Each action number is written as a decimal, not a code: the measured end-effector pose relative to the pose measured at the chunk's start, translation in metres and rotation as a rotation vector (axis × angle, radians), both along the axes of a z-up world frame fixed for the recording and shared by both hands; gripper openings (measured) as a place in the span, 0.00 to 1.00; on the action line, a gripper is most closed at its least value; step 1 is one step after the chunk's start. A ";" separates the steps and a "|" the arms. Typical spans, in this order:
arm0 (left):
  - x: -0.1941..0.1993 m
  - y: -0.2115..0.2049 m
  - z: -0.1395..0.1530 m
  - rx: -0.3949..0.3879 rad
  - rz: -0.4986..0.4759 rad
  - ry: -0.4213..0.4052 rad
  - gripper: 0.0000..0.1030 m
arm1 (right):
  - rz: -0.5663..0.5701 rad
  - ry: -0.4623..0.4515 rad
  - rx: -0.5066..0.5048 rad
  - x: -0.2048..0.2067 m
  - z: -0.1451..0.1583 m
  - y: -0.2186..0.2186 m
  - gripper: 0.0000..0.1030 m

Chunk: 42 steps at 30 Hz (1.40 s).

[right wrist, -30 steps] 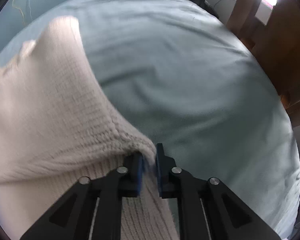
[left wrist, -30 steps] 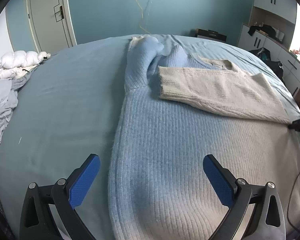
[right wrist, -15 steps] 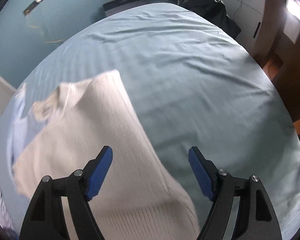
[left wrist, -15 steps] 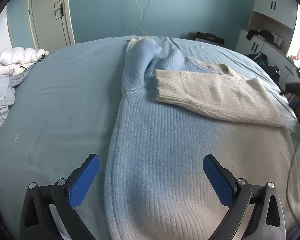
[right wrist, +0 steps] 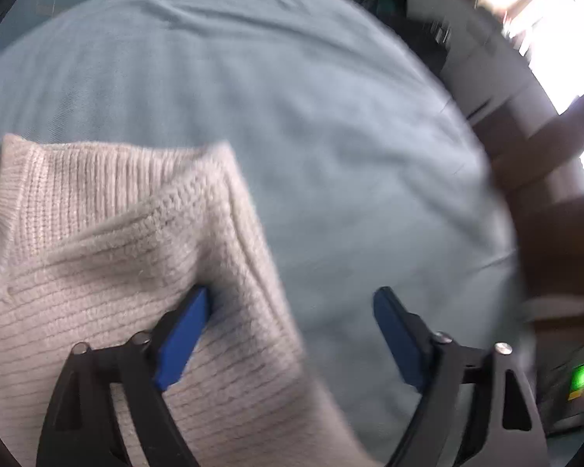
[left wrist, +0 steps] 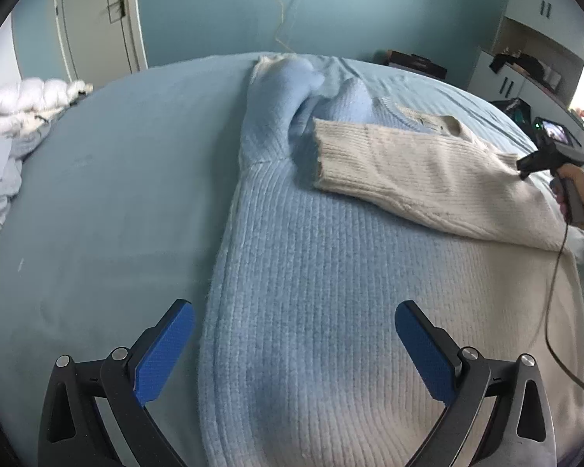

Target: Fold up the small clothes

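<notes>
A knit sweater (left wrist: 330,272), blue on its left half and cream on its right, lies flat on the bed. Its cream sleeve (left wrist: 400,167) is folded across the chest, and the blue sleeve (left wrist: 276,109) runs up toward the headboard. My left gripper (left wrist: 293,346) hovers open over the hem with nothing between its pads. My right gripper (right wrist: 292,330) is over the sweater's cream shoulder (right wrist: 128,241), jaws opening; its left pad (right wrist: 183,330) rests against the knit, which is not pinched. A hand holds that right gripper (left wrist: 525,165) at the shoulder.
The light blue bedsheet (left wrist: 109,202) spreads to the left of the sweater. Crumpled white bedding (left wrist: 23,105) lies at the far left edge. The right gripper's cable (left wrist: 552,292) trails across the cream side. Cabinets (left wrist: 517,74) and a bag stand past the bed's right side.
My right gripper let go of the cream fold, opened wide and moved up along the sweater's right side to the shoulder. The left gripper barely shifted and stayed open.
</notes>
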<state>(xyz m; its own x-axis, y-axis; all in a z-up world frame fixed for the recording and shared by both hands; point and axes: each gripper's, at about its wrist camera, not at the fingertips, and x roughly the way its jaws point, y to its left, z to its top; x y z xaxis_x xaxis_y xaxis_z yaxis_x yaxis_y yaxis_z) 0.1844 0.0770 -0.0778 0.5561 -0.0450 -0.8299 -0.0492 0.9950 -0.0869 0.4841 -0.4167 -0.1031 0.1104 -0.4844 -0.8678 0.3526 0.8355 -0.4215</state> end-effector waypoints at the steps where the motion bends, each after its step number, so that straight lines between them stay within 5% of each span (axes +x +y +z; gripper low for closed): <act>1: 0.000 0.002 0.001 -0.009 0.004 0.000 1.00 | 0.010 -0.024 -0.039 -0.003 0.012 0.012 0.80; 4: -0.001 0.006 0.007 -0.024 0.018 -0.021 1.00 | 0.251 -0.157 0.002 -0.025 0.054 0.092 0.80; 10: -0.010 0.015 0.019 -0.022 0.055 -0.056 1.00 | 0.720 -0.105 0.225 -0.086 0.060 0.285 0.80; 14: -0.018 0.027 0.030 -0.026 0.084 -0.089 1.00 | 0.987 -0.048 0.205 -0.131 0.036 0.386 0.79; 16: -0.020 0.034 0.033 -0.035 0.101 -0.099 1.00 | 1.015 -0.016 0.179 -0.140 0.019 0.412 0.70; 18: -0.020 0.040 0.034 -0.050 0.111 -0.099 1.00 | 0.973 0.027 0.191 -0.136 0.001 0.418 0.32; 21: -0.018 0.047 0.032 -0.067 0.125 -0.091 1.00 | 0.907 -0.005 0.243 -0.129 -0.001 0.407 0.08; 29: -0.024 0.065 0.049 -0.157 0.170 -0.151 1.00 | 0.800 -0.138 0.592 -0.152 0.065 0.360 0.07; 31: -0.023 0.065 0.046 -0.156 0.168 -0.147 1.00 | 0.782 -0.038 0.695 -0.150 0.044 0.365 0.11; 33: -0.021 0.063 0.041 -0.147 0.163 -0.126 1.00 | 0.730 0.075 0.777 -0.139 0.013 0.354 0.26; 35: -0.019 0.060 0.037 -0.140 0.155 -0.110 1.00 | 0.637 0.046 0.858 -0.140 0.007 0.329 0.26; 37: -0.019 0.058 0.037 -0.133 0.148 -0.108 1.00 | 0.531 -0.087 0.960 -0.136 0.019 0.280 0.31; 38: -0.018 0.056 0.037 -0.129 0.144 -0.111 1.00 | 0.464 -0.161 0.975 -0.132 0.027 0.247 0.53; 39: -0.019 0.055 0.038 -0.128 0.143 -0.113 1.00 | 0.404 -0.220 0.945 -0.129 0.033 0.219 0.85; 40: -0.018 0.053 0.038 -0.128 0.140 -0.115 1.00 | 0.363 -0.259 0.901 -0.125 0.036 0.198 0.96; 42: -0.016 0.050 0.036 -0.124 0.134 -0.114 1.00 | 0.263 -0.327 0.741 -0.114 0.044 0.143 0.98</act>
<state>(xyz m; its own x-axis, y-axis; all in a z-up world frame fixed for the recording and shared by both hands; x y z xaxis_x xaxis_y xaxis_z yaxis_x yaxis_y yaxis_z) 0.1682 0.1272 -0.0413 0.6539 -0.0620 -0.7541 -0.1631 0.9617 -0.2205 0.3697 -0.2742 -0.0592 0.4405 0.2730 -0.8552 0.1167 0.9271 0.3561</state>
